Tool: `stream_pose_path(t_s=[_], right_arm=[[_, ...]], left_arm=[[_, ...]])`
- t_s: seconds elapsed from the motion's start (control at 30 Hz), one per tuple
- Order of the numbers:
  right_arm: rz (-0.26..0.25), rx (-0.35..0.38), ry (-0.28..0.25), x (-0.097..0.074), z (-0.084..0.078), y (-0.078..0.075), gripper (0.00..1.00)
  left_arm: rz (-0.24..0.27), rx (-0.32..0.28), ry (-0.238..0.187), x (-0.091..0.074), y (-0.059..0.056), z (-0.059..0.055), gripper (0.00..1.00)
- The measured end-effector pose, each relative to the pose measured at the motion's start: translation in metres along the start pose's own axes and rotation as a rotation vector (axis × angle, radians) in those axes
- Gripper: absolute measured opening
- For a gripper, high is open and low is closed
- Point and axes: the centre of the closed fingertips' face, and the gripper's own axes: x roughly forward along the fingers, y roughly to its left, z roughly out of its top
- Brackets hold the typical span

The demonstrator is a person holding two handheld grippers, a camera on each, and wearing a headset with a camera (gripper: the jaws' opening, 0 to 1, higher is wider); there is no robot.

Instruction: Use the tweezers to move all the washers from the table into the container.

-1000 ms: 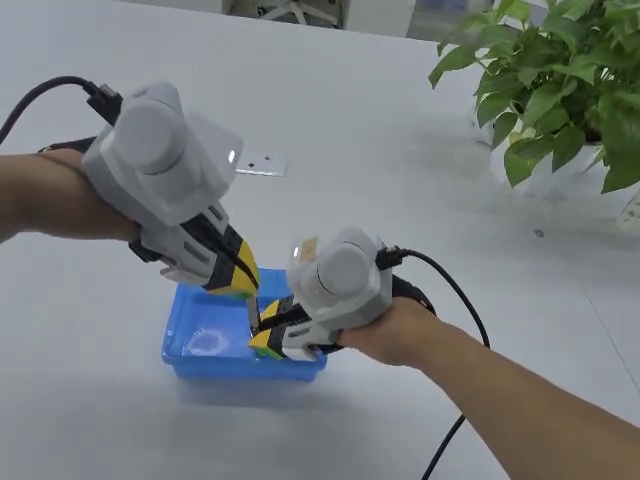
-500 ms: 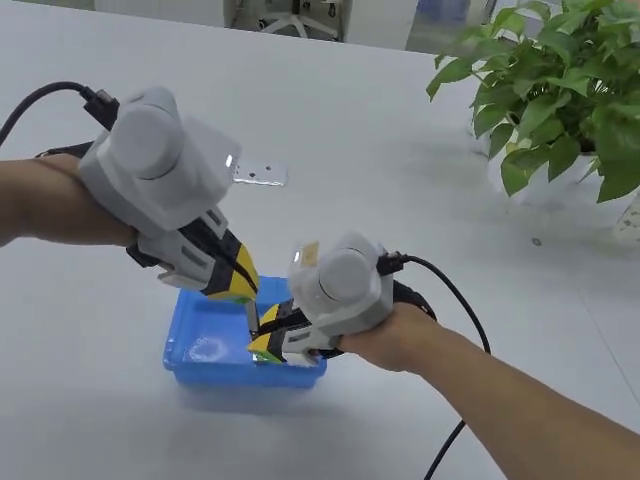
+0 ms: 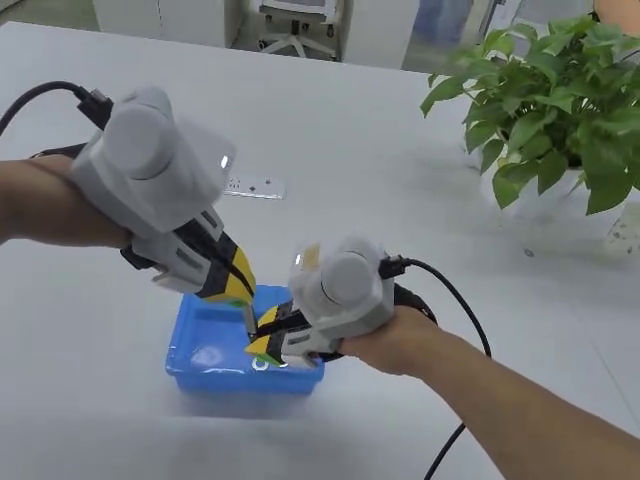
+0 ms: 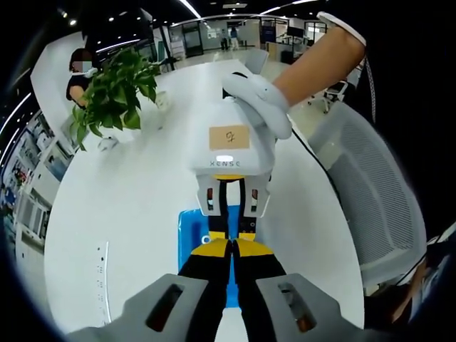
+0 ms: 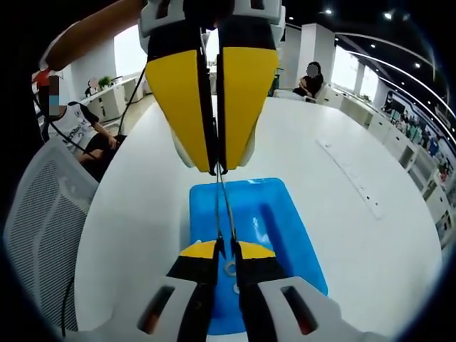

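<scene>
Your left gripper (image 4: 231, 244) has its jaws pressed together on the tweezers (image 5: 221, 203), whose thin legs run down over the blue container (image 5: 285, 214). Your right gripper (image 5: 226, 250) has its jaws drawn close about the tweezer tips; whether they actually pinch cannot be told. A washer (image 5: 230, 268) lies inside the container, just beyond those tips.

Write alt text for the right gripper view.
The tweezers, pinched by the left gripper at the top, reach down between the jaws of the right gripper, over a blue container holding washers on a white table.
</scene>
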Motion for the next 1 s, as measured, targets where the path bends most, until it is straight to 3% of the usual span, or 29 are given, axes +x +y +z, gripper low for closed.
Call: stream_pose_path(t_s=[0.33, 0.67, 1.0], right_arm=[[-0.031, -0.03, -0.04, -0.013, 0.015, 0.004, 0.14], [-0.053, -0.051, -0.074, -0.025, 0.024, 0.014, 0.11], [-0.084, -0.077, -0.069, -0.035, 0.025, 0.023, 0.08]], left_arm=[[0.015, 0.008, 0.009, -0.012, -0.01, 0.005, 0.05], [0.037, 0.011, 0.0, -0.022, -0.018, 0.012, 0.05], [0.063, 0.008, 0.004, -0.029, -0.029, 0.01, 0.05]])
